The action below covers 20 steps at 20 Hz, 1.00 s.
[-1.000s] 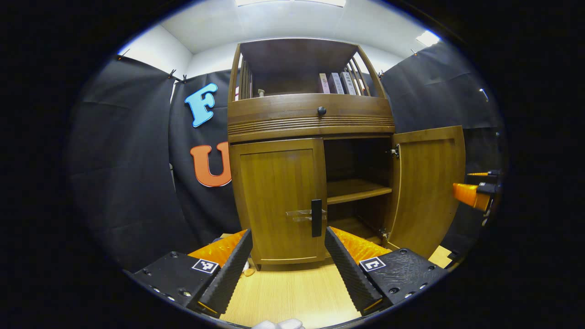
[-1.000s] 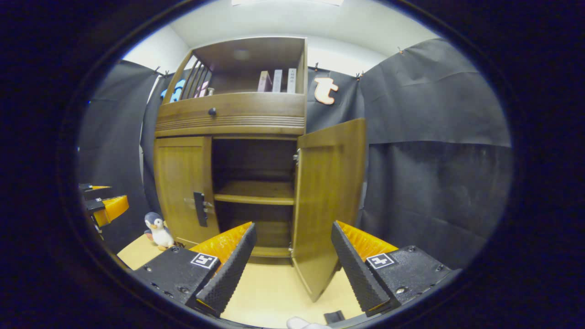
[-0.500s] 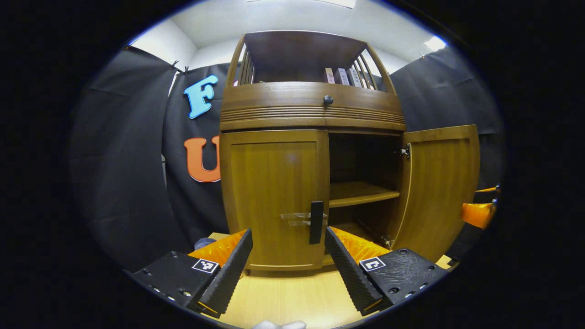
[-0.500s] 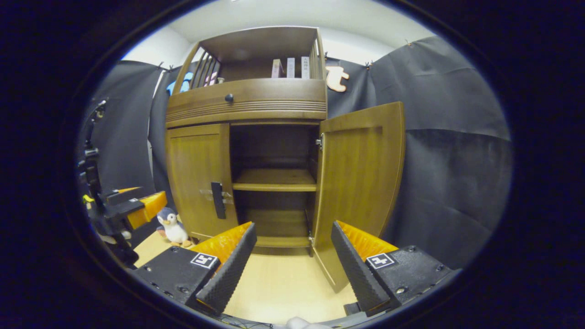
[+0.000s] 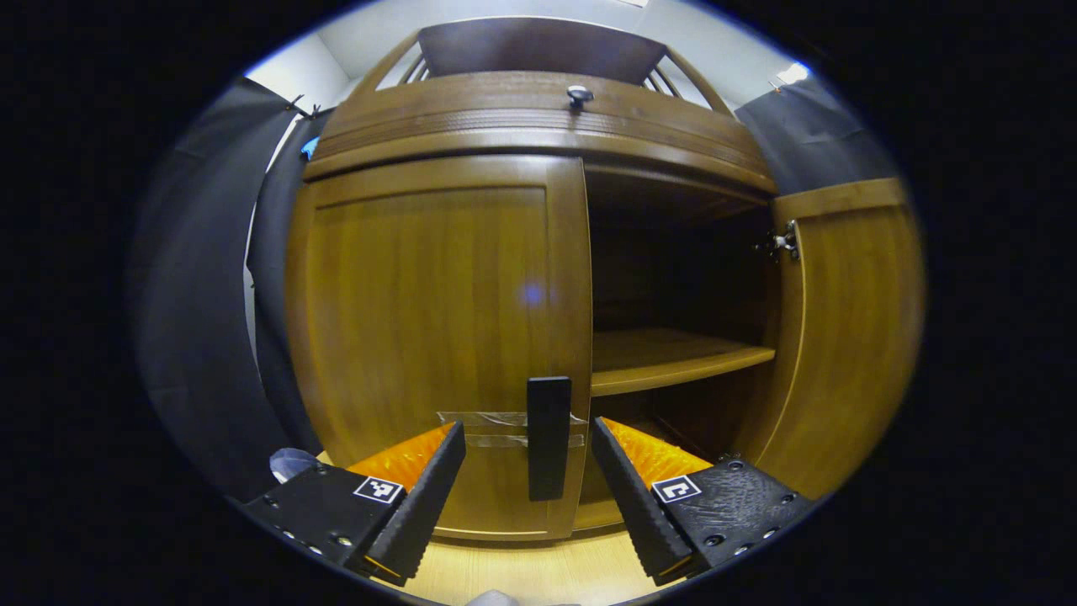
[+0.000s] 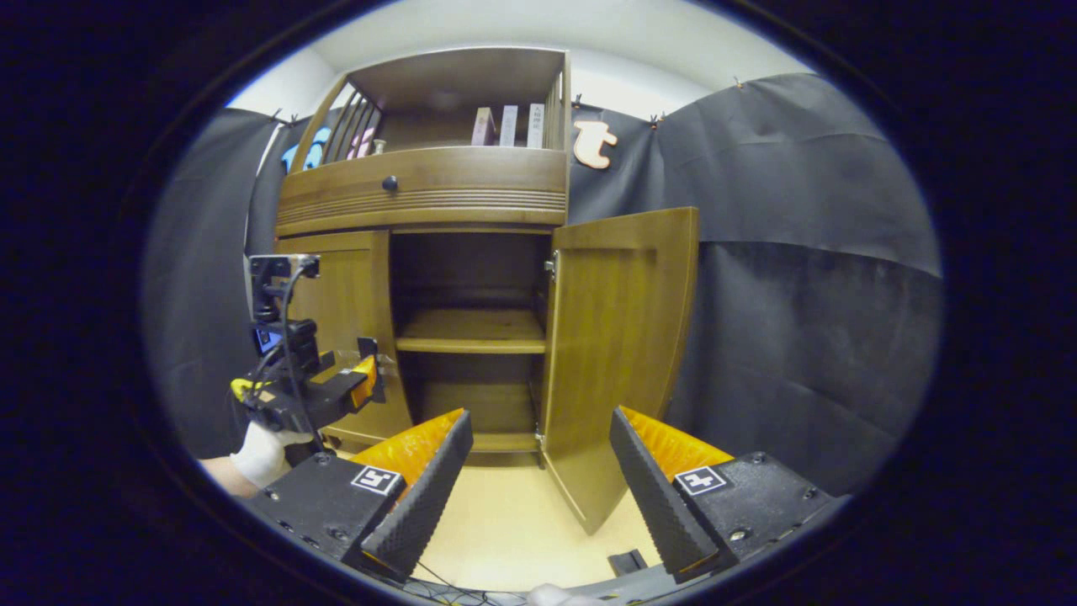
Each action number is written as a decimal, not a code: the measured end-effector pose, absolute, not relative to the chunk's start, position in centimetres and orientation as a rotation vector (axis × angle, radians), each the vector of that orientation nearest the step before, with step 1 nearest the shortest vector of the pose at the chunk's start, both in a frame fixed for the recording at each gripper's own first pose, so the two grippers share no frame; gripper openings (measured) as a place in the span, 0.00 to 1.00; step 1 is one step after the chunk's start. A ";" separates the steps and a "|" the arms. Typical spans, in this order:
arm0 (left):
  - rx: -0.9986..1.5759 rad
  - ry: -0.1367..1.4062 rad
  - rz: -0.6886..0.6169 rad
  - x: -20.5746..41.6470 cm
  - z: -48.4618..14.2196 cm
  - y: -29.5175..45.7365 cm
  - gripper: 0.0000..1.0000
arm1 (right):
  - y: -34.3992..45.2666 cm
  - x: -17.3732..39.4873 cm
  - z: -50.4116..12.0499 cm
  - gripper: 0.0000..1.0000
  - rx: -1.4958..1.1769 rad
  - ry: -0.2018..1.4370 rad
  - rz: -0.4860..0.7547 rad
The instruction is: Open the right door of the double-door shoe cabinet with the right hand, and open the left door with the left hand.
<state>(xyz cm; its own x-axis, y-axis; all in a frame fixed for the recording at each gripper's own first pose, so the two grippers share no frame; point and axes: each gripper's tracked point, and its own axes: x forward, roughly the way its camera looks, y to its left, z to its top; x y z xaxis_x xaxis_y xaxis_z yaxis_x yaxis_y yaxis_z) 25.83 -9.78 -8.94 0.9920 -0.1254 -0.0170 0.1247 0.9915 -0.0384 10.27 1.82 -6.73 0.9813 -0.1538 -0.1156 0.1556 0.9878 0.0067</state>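
The left door [image 5: 437,337] of the shoe cabinet [image 6: 421,198] is shut, its handle [image 5: 548,438] between our left gripper [image 5: 526,488], jaws apart. If we close off-centre, the handle may slip free. Our right gripper [image 6: 538,492] hangs open near the open right door [image 6: 618,337].

Brown double-door shoe cabinet [image 6: 471,194]: varnished wood with visible grain and a soft sheen. Closed left door [image 5: 437,337]: glossy wood carrying a matt black bar handle [image 5: 549,438] over a strip of clear shiny tape [image 5: 488,425]. Open right door [image 6: 618,337]: same satin wood, with a bright metal hinge [image 5: 785,242]. Pale floor [image 6: 505,530]: smooth wood-look laminate. Booth wall [image 6: 799,278]: matt black cloth, creased.
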 end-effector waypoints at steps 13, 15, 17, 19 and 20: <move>-0.032 0.087 -0.152 30.2 -11.7 -11.2 0.30 | 1.5 10.3 -8.0 1.00 0.015 0.157 -0.155; -0.058 0.104 -0.158 29.6 -11.6 -11.0 0.25 | 1.6 10.2 -8.1 1.00 0.017 0.157 -0.151; -0.074 0.112 -0.172 29.7 -11.9 -11.2 0.20 | 1.8 10.1 -8.0 1.00 0.013 0.152 -0.140; -0.075 0.116 -0.187 28.6 -11.9 -10.9 0.15 | 2.1 9.9 -8.0 1.00 0.009 0.151 -0.128; -0.068 0.116 -0.192 28.3 -11.9 -10.9 0.15 | 2.2 9.8 -8.0 1.00 0.010 0.147 -0.123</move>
